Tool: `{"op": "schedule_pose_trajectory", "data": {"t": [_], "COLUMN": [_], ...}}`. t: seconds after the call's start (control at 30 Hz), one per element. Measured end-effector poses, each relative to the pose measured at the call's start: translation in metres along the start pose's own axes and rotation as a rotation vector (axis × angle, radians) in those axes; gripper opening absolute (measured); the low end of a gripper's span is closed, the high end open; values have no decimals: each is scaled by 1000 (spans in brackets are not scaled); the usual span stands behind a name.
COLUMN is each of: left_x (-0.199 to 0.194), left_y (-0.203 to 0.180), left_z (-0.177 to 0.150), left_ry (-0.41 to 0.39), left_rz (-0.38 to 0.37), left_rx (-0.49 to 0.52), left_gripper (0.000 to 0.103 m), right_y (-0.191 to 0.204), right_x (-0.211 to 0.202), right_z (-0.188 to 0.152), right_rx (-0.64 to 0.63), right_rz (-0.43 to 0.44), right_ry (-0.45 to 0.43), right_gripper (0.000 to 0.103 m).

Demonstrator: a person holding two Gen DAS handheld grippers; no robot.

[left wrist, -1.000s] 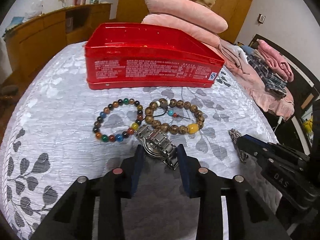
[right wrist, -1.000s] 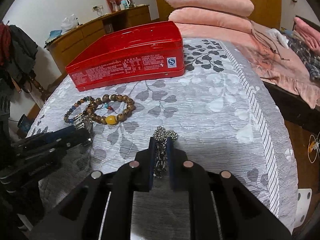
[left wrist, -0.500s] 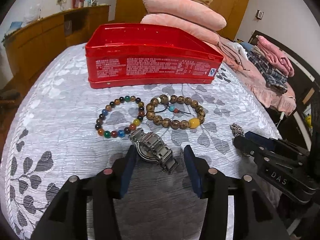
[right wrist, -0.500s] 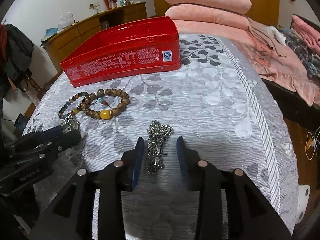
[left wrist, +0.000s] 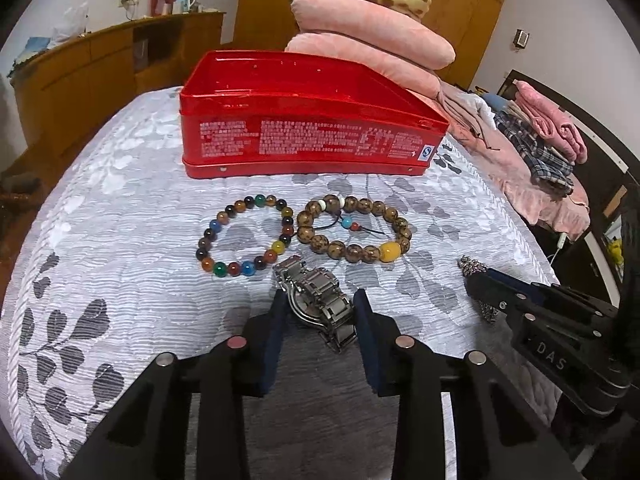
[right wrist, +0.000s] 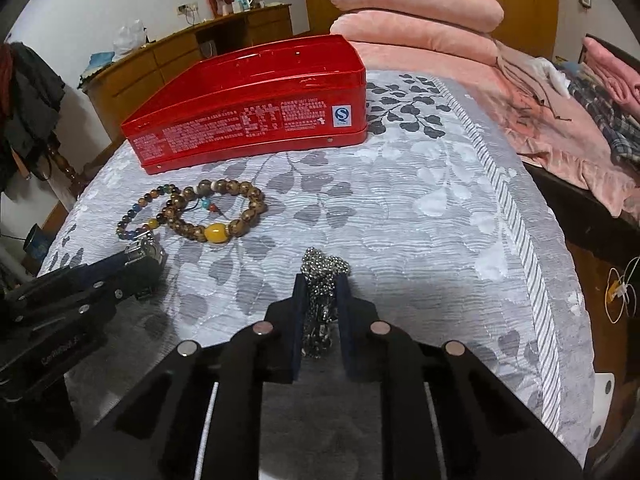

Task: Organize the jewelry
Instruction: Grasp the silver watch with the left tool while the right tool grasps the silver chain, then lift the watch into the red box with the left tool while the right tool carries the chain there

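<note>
Low in the centre of the left wrist view, the left gripper [left wrist: 318, 300] reaches down onto a grey quilt [left wrist: 120, 216] printed with pale and dark leaves. Its two blue-padded fingers [left wrist: 276, 320] straddle a steel watch [left wrist: 316, 300] lying on the quilt, and the jaws are closing with both pads touching the sides of the watch. Just above the watch, at mid-frame, a multicoloured bead bracelet [left wrist: 244, 236] lies beside a brown wooden bead bracelet [left wrist: 356, 228] with one yellow bead; the two rings touch or nearly touch. Higher still stands an open red tin [left wrist: 308, 140] with white print on its side. Folded pink blankets [left wrist: 372, 48] are stacked behind it at the upper centre.

At the lower centre of the right wrist view, the right gripper [right wrist: 321, 292] is clamped on a bunched silver chain [right wrist: 322, 280]. The chain's loose end heaps on the quilt just beyond the fingertips, while the rest runs back between the pads. This chain sits well to the right of the bracelets. A wooden sideboard [right wrist: 180, 56] runs along the wall at the upper left
</note>
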State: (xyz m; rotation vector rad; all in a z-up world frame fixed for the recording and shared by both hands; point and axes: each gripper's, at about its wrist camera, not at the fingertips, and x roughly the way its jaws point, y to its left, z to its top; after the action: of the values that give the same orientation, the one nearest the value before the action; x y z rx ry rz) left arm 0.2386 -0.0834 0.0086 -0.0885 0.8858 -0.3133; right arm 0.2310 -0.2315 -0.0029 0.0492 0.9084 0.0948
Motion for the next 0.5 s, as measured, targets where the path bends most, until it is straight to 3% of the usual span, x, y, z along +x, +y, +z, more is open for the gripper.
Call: {"op": "schedule_pose_trajectory", "data": {"t": [0.43, 0.47, 0.5], "left_x": [-25, -27, -29], "left_y": [-1, -2, -3], "left_z": [3, 4, 5], "left_ry": [-55, -61, -66], "left_rz": [21, 23, 24], "left_rx": [22, 27, 31], "left_gripper": [33, 34, 34], "right_y": [18, 19, 20], "right_x": [-32, -35, -37], "right_z": [2, 3, 3], "right_rx": [-39, -41, -43], "right_rz": [3, 5, 9], "right_ry": [-54, -60, -65], "right_gripper": [10, 8, 0]}}
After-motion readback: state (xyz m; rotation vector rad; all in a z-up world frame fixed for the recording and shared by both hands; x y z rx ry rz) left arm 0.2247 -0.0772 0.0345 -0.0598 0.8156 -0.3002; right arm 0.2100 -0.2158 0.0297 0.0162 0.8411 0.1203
